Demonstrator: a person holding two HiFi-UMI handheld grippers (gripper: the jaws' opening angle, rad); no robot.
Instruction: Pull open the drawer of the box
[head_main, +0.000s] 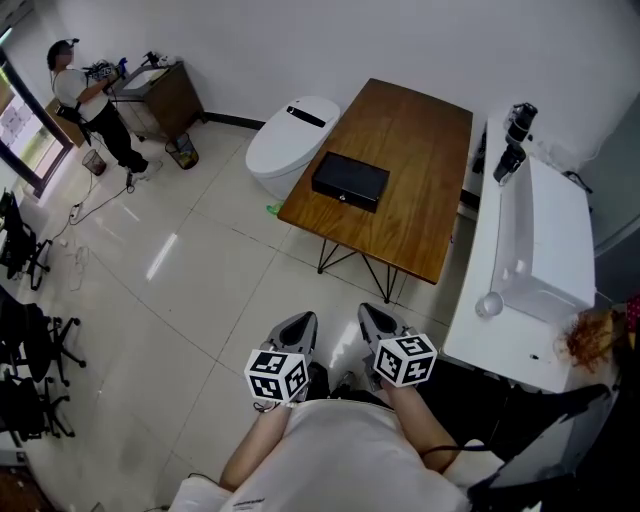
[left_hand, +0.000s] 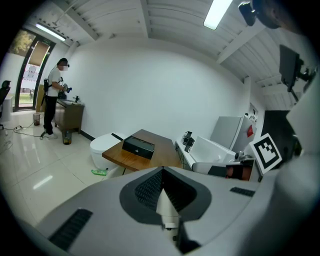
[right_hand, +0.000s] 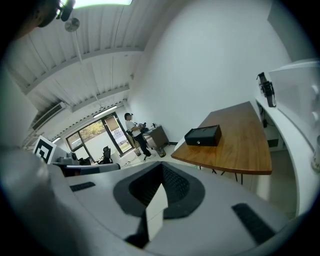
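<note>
Noted black box lying flat on wooden table, close to the table's left edge and toward its near-left corner, set back a little from the near edge. Saw drawer front facing the near edge, with a small pale knob at its middle; could be a keyhole, too small to tell. Found drawer shut, flush with the casing.

Judged box rigid, hard-shelled and smooth. Thought it probably light enough to slide on the polished wood under a pull. Expected to need bracing of the casing from the top or rear with one gripper and a pinch on the knob with the other. Judged knob small and likely slippery. Advised a square fingertip pinch and a straight pull toward the near edge.

Recorded left gripper and right gripper held low and side by side, well apart from the table, both pointed toward it. Read both pairs of jaws as pressed together, with nothing between them.

Logged white toilet just beside the table's left edge and white basin counter along its right edge. Logged a person far off at a cabinet by the window. Judged task not yet begun.
</note>
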